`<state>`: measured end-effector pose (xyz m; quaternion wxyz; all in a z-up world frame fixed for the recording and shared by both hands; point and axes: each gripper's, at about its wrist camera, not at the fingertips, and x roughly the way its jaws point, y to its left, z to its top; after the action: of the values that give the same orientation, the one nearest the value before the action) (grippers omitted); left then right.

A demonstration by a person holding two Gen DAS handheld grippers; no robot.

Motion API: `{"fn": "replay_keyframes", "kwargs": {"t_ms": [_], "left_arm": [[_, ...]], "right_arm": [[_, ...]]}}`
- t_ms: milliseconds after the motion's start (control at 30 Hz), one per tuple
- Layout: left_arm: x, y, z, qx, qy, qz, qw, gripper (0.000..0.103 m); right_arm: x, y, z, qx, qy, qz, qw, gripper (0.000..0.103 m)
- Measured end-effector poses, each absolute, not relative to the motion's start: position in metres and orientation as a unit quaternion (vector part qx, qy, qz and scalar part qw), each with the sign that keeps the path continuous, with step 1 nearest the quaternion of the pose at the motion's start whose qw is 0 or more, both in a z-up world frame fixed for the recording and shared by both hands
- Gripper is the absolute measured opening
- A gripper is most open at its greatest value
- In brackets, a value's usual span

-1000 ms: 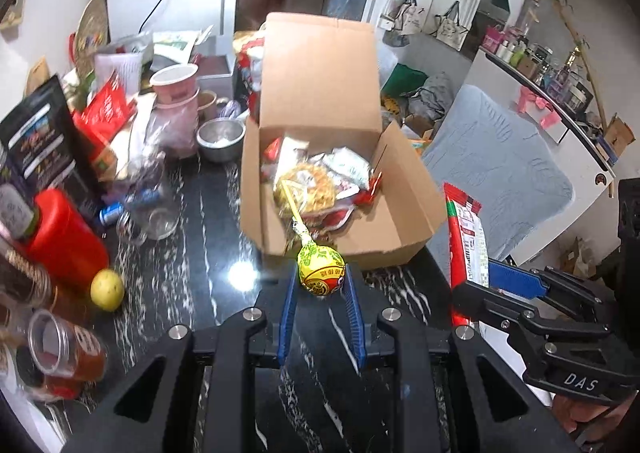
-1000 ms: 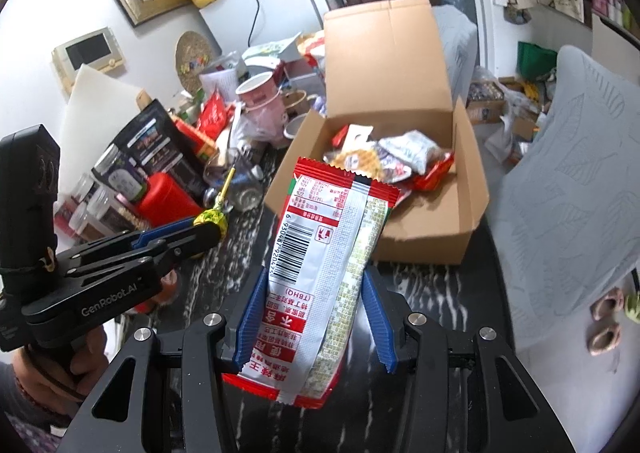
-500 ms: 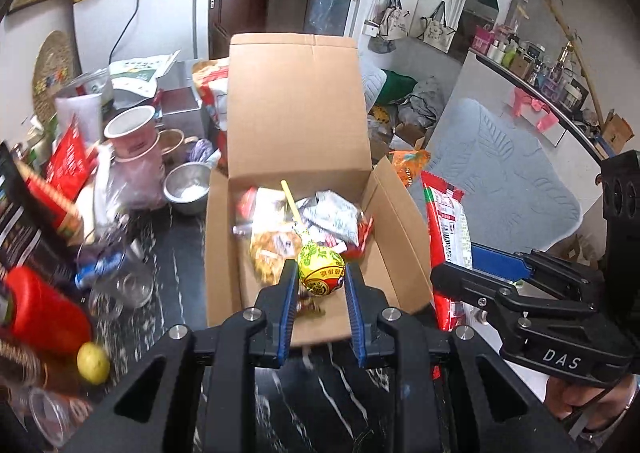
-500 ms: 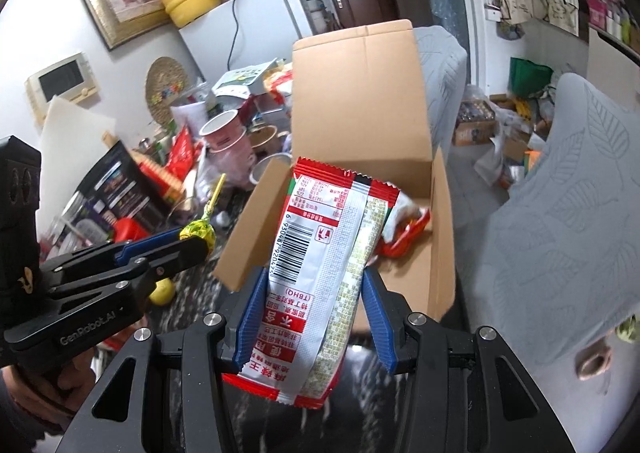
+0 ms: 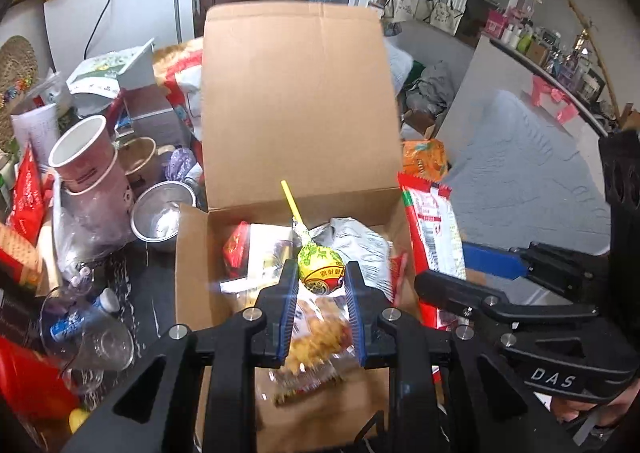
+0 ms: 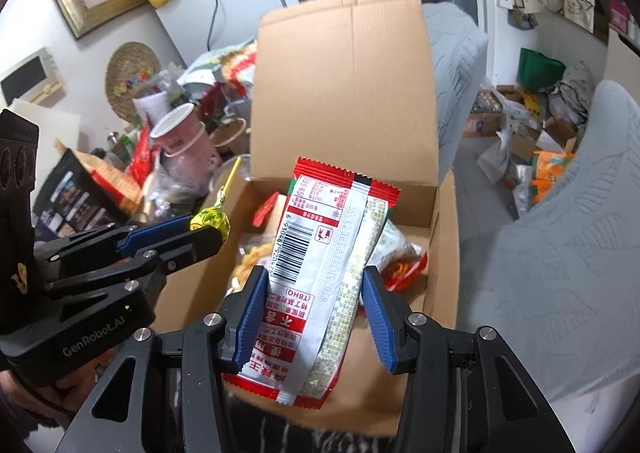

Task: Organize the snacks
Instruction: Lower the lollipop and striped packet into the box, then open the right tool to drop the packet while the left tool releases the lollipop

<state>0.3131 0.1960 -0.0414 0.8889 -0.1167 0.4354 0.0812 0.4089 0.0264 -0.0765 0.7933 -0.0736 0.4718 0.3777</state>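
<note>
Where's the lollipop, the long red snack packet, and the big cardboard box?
lollipop [image 5: 321, 269]: left wrist view, on its wrapped head.
red snack packet [image 6: 320, 273]: right wrist view, on its white back.
cardboard box [image 5: 296, 101]: left wrist view, on its raised lid.

In the left wrist view, the crisp bag [image 5: 316, 337] low in the box [image 5: 296, 93] is smeared by motion, its print unreadable. The left tool [image 5: 322, 281] covers the box's near wall and the table under it. At the right, the right tool [image 5: 496, 293] cuts across the red packet [image 5: 434, 229], hiding its lower end. In the right wrist view, the packet [image 6: 320, 265] blocks the middle of the box [image 6: 348, 81] floor, and the hand [image 6: 36, 401] at the lower left is cut by the frame edge.
</note>
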Motion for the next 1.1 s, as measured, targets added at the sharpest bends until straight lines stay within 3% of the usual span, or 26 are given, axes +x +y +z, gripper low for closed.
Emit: {"fn": "replay_keyframes", "kwargs": {"t_ms": [567,933,1100], "left_arm": [[0.368,0.224,-0.113,-0.130,0.515,0.085,0.843,0.023],[0.373,0.212,-0.109,-0.091,0.536,0.087,0.834,0.023],[0.368,0.212,-0.103,-0.096,0.548,0.095,0.825,0.032]], "right_arm": [[0.462,0.067,-0.133,-0.115,0.530,0.349,0.764,0.048],[0.470,0.066,-0.141,-0.120,0.558,0.319,0.757,0.051],[0.466,0.059,-0.131,-0.118,0.553,0.310,0.764,0.058]]}}
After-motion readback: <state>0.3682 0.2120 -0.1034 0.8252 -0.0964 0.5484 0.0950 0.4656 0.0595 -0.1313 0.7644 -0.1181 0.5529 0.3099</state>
